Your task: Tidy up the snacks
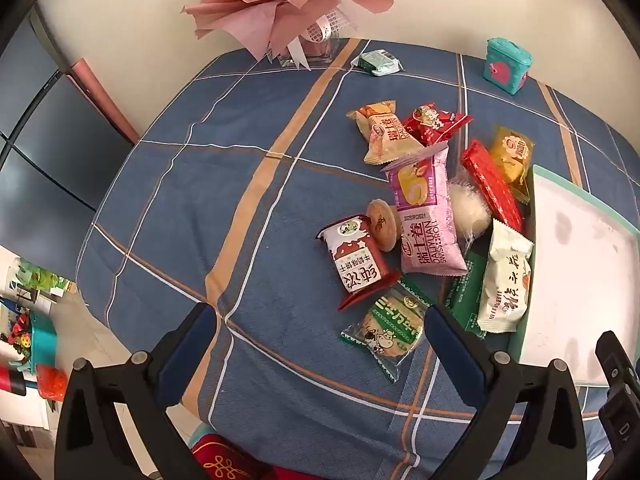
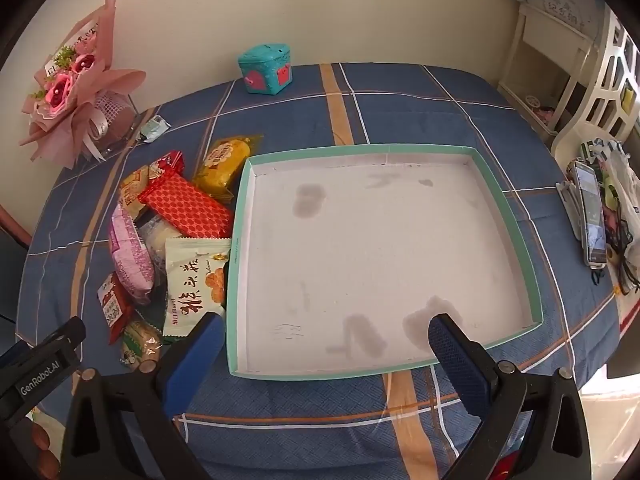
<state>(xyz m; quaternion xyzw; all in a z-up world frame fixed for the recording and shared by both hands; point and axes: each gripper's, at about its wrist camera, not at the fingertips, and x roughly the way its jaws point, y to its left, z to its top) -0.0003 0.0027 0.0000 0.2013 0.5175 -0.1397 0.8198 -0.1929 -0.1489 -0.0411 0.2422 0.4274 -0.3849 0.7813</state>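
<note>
Nothing sorted yet: my left gripper (image 1: 320, 332) and right gripper (image 2: 326, 340) hang released, fingers empty, the wrapped snack packets (image 1: 424, 216) heaped on the desk beside the bare teal-rimmed white cardboard tray (image 2: 508, 216) (all remains).

A home: plaid-clothed table (image 2: 400, 92), paper bouquet (image 2: 76, 96), white shelf (image 2: 540, 48) beside it.
</note>
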